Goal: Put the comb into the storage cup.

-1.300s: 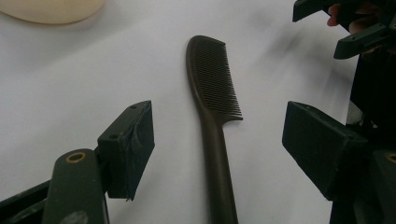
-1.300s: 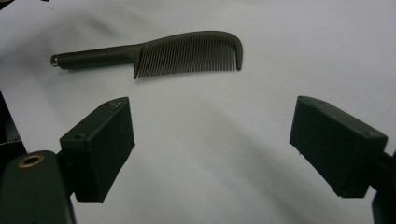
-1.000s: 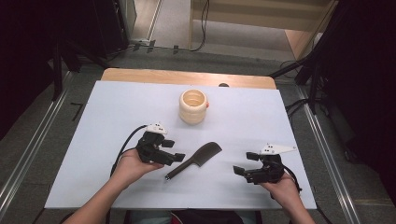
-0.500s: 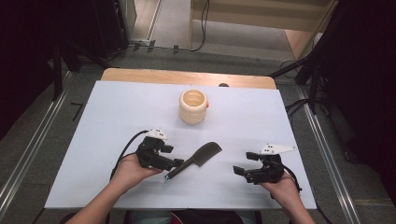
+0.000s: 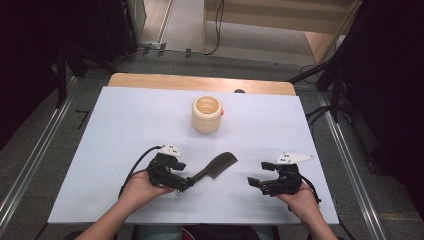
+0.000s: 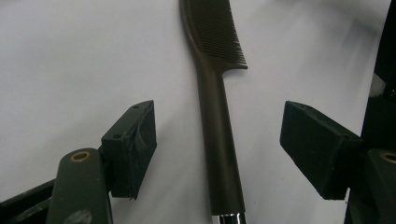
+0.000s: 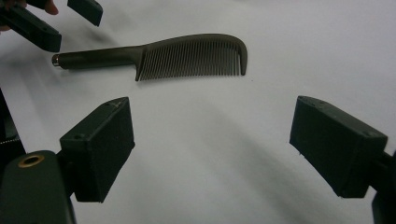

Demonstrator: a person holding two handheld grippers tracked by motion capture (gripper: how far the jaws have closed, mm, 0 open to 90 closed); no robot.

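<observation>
White tabletop w/ dark comb, grey floor around; both tools wide apart, nothing held.

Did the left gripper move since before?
Yes. The left gripper slid right toward the dark plastic comb; its open jaws now straddle the handle. The ribbed cream cup stayed put.

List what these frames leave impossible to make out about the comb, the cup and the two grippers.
- Comb: its far teeth are cut off by the top edge of the left gripper view.
- Cup: what it holds is too small to tell in the high view; an orange bit behind it is mostly hidden.
- Left gripper: its jaw gap is too small to judge from above.
</observation>
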